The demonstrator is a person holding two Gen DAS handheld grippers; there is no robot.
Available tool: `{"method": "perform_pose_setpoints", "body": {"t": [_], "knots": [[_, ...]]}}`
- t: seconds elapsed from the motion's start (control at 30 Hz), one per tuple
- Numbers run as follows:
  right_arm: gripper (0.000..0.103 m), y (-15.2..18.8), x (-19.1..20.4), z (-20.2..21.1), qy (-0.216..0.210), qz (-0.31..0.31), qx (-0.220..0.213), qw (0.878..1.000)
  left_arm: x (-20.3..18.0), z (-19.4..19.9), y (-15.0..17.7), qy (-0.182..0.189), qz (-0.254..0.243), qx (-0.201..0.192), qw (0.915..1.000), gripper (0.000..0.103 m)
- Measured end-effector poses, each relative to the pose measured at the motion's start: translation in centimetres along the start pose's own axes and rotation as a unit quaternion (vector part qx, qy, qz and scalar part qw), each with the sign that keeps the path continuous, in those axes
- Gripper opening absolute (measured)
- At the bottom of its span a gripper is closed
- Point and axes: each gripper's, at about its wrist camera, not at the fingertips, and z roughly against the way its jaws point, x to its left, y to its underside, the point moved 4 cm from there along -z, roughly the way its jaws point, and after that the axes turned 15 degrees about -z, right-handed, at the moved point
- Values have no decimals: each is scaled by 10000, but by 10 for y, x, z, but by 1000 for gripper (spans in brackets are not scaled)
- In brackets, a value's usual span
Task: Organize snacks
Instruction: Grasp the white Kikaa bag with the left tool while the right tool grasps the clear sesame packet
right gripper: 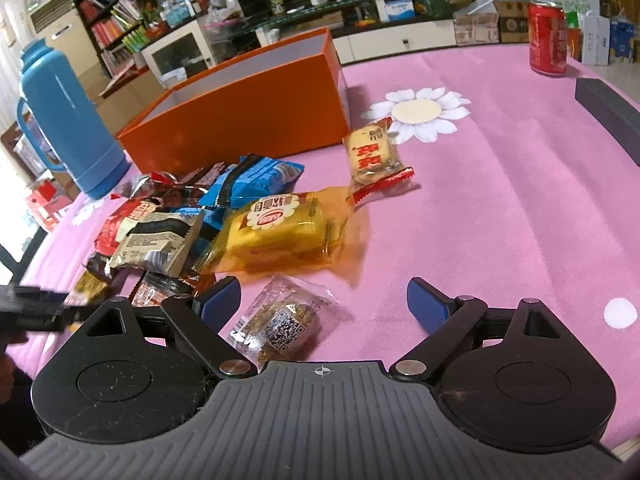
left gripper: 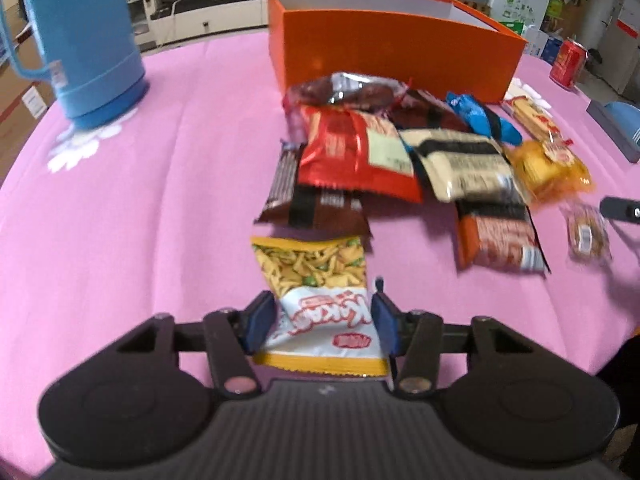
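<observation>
Pinching the yellow-white snack packet (left gripper: 320, 312) with the left gripper (left gripper: 325, 322), packet's long axis pointing at the orange box (left gripper: 400, 44) straight ahead across the bench; right gripper (right gripper: 322, 306) is hanging spread wide.

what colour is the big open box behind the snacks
Orange outside, pale grey-white inside: the box shows best in the right wrist view.

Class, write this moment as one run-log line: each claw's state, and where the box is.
left claw: shut on yellow-and-white snack packet | right claw: open, holding nothing | orange box: beyond the pile
</observation>
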Motion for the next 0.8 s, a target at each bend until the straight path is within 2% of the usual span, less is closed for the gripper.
{"method": "perform_pose_setpoints", "body": {"t": [0.1,0.3,0.43,0.53,0.63,0.67,0.8], "knots": [[80,5,3,3,70,135,-29,9999,-2,0,2,-110,24,24,9999,65],[80,26,15,16,323,410,-111,9986,3,-2,2,-118,200,-103,9997,65],[80,44,21,14,121,178,231,9995,3,-1,3,-105,210,-221,9995,65],[80,36,31,7,105,249,163,9995,3,-1,2,-41,259,-256,9993,65],[82,29,38,-17,167,194,488,9985,4,-1,2,3,297,-293,9991,65],[82,27,41,-23,169,214,449,9986,4,-1,2,4,287,-300,9991,66],[75,21,56,-43,561,783,343,9948,1,-1,3,-32,174,-303,9994,66]]}}
